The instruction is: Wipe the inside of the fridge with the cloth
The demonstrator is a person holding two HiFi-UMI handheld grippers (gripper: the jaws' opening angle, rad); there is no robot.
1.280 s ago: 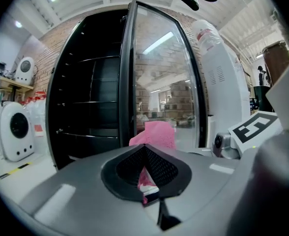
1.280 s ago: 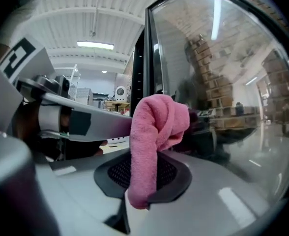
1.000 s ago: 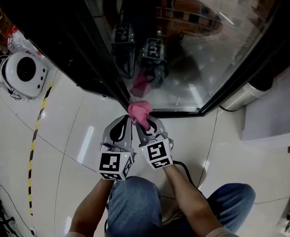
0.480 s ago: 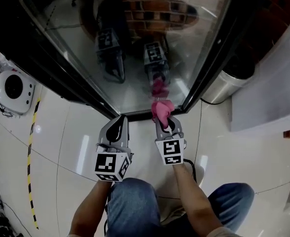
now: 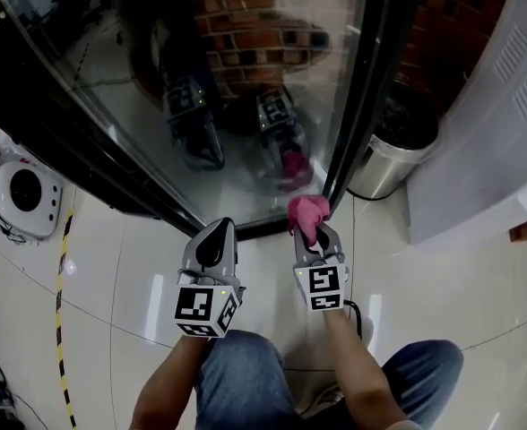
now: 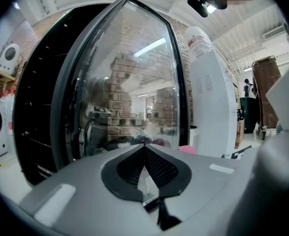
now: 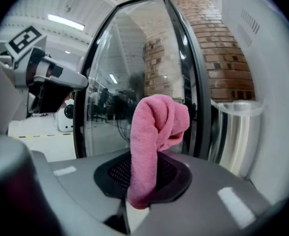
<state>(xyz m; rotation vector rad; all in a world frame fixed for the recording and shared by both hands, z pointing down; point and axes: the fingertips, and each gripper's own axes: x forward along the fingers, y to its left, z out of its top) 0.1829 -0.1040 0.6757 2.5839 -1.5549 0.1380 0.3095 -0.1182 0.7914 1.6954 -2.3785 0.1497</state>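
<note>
**A:** Where is the cloth right now?

**B:** The pink cloth (image 7: 155,127) is pinched in the right tool (image 5: 312,236). Its jaws are closed on the cloth's lower part, and the rest stands up above them in a soft, folded bunch. It sits low, just beside the bottom corner of the fridge door (image 5: 246,106).

**A:** And the left tool?

**B:** The left tool (image 5: 217,237) has its jaws together with nothing between them. It hangs over the floor (image 5: 129,267), beside the right one.

**A:** How will the cloth handle?

**B:** I'd judge it light, limp and plush, like terry. It shouldn't slip from the pads. The free end flops, though, so it needs pressing flat against a surface to wipe. There's nothing fragile about it.

**A:** Is the hold a good one?

**B:** Probably. Gripped near one end, it leaves a thick wad out front to meet the fridge's inside.

**A:** Anything to mind?

**B:** The glass door is hard and reflective, and I can't tell whether it's ajar. Its edge looks like the place for the empty tool to take.
</note>
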